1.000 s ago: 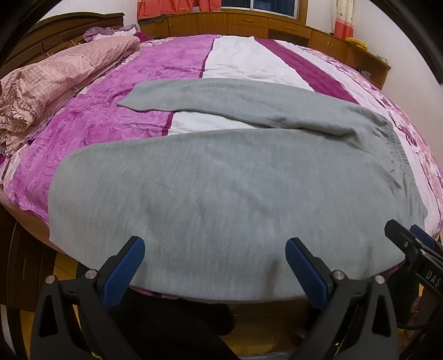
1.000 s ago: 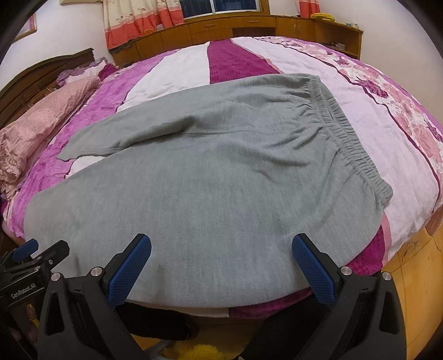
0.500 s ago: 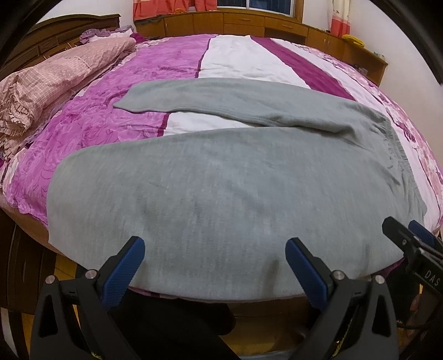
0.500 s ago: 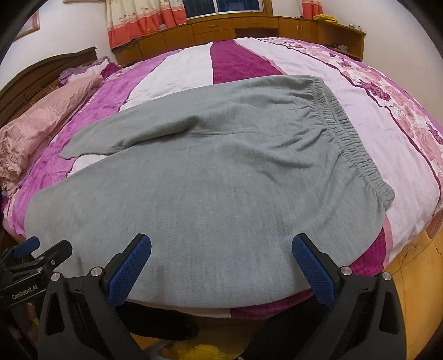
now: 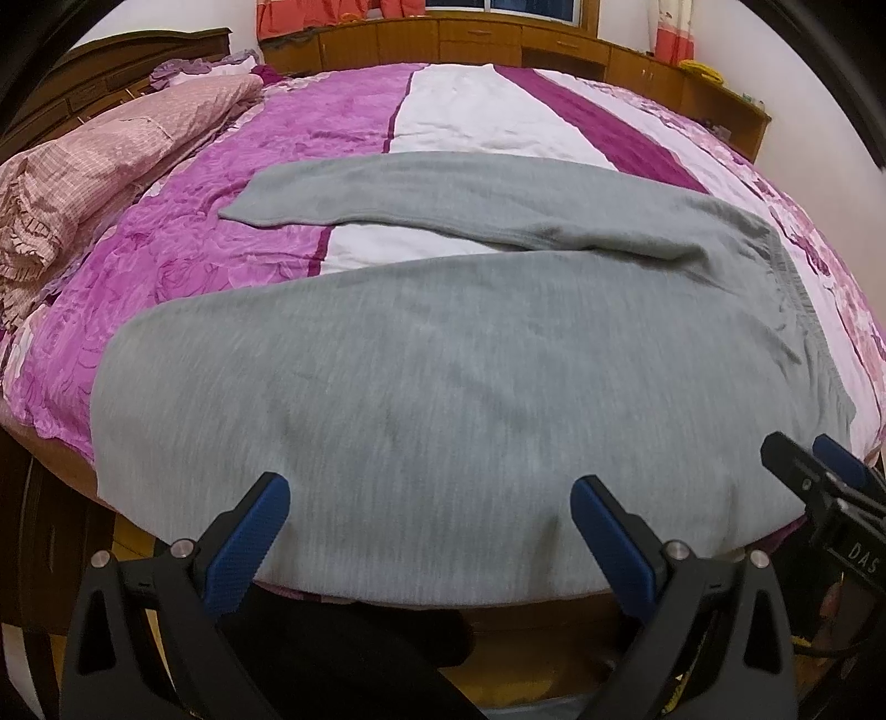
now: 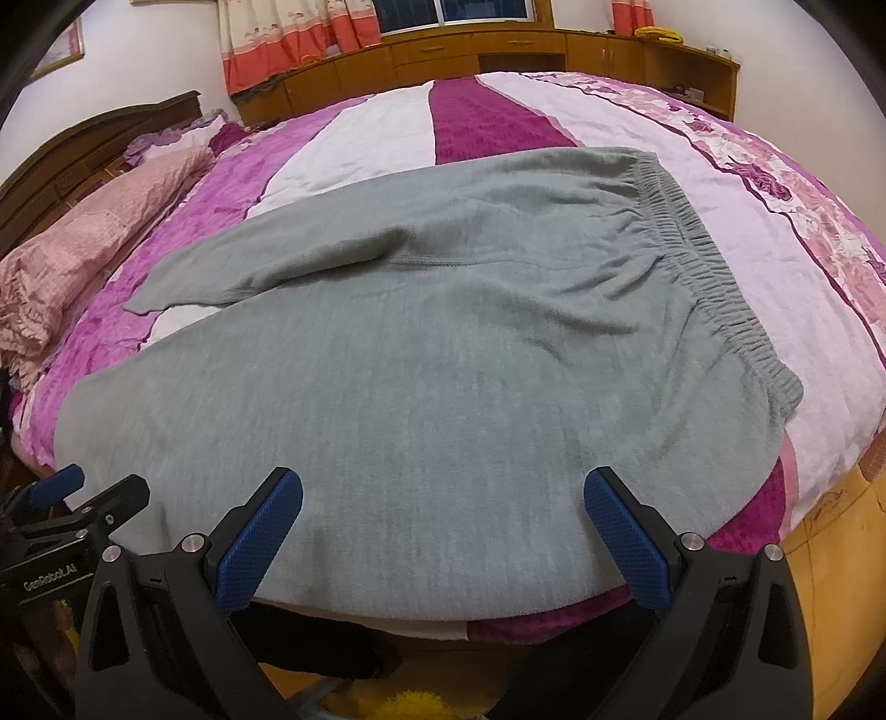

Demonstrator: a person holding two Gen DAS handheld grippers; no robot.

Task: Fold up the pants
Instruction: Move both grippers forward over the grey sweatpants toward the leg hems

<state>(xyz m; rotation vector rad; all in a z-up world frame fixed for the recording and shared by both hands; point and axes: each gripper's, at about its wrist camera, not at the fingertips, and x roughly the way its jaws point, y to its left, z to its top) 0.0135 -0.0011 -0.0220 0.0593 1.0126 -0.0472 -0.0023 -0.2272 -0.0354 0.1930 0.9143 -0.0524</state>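
Observation:
Grey sweatpants [image 5: 443, 354] [image 6: 443, 343] lie spread flat on the bed, legs pointing left and apart in a V. The elastic waistband [image 6: 714, 277] [image 5: 797, 310] is on the right. The near leg runs along the bed's front edge and hangs slightly over it. My left gripper [image 5: 429, 531] is open, hovering just before the near leg's front edge, with nothing between its blue pads. My right gripper [image 6: 443, 520] is open too, over the front edge near the hip. Each gripper shows at the side of the other's view.
The bed has a purple, white and floral striped cover [image 5: 465, 116] [image 6: 487, 111]. A pink checked pillow or quilt [image 5: 83, 166] [image 6: 83, 249] lies at the left by the dark headboard. Wooden cabinets [image 6: 498, 50] line the far wall. Wood floor [image 6: 830, 554] lies below right.
Both grippers have edged slightly forward towards the pants; the pants lie as before and both stay open.

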